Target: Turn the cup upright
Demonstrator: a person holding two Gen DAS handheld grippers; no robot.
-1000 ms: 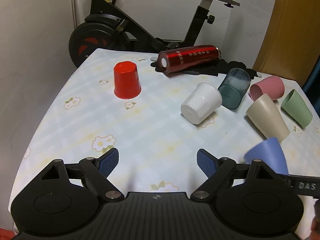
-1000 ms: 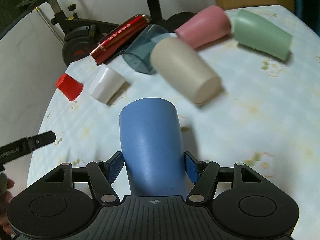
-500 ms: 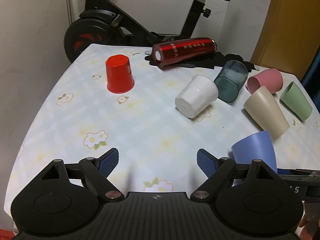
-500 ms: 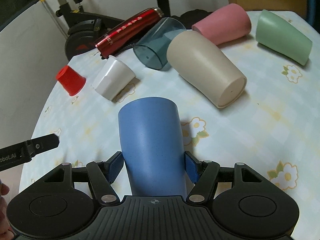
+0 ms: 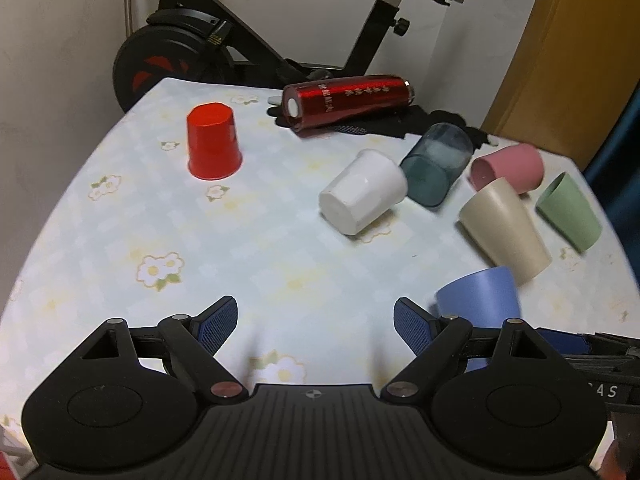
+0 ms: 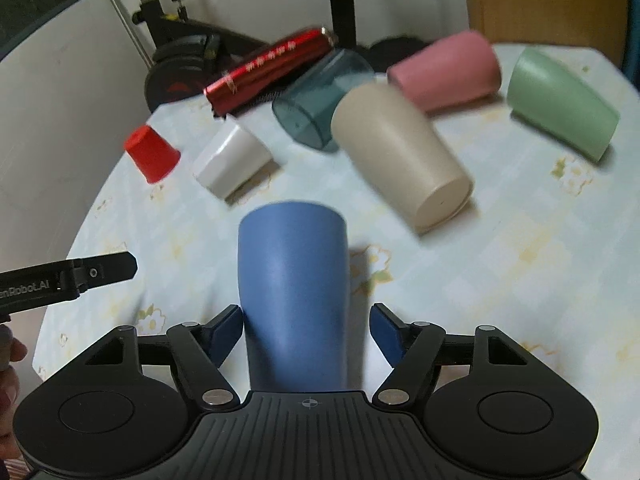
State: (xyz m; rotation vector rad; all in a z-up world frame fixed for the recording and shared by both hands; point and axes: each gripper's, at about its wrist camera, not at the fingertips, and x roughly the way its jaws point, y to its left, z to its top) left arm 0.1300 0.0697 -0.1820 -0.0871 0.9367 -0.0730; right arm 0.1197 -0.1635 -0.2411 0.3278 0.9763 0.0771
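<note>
A blue cup (image 6: 294, 292) stands between the fingers of my right gripper (image 6: 306, 330), rim toward the camera's far side. The jaws have spread: the right pad (image 6: 386, 330) stands clear of the cup wall, and the left pad looks close to it. The blue cup also shows in the left wrist view (image 5: 480, 300) at the lower right, standing on the table. My left gripper (image 5: 314, 320) is open and empty above the near part of the table. Beige (image 6: 400, 156), pink (image 6: 448, 68), green (image 6: 560, 100), teal (image 6: 320, 96) and white (image 6: 232, 160) cups lie on their sides.
A red cup (image 5: 212, 146) stands upside down at the far left. A red metal bottle (image 5: 348, 100) lies on a black cloth at the back. The floral tablecloth (image 5: 160, 220) covers the table. An exercise bike (image 5: 208, 44) stands behind it, a wooden panel at right.
The right gripper's jaws have opened off the blue cup, which now stands on the table. The left gripper has shifted a little nearer the cups.
</note>
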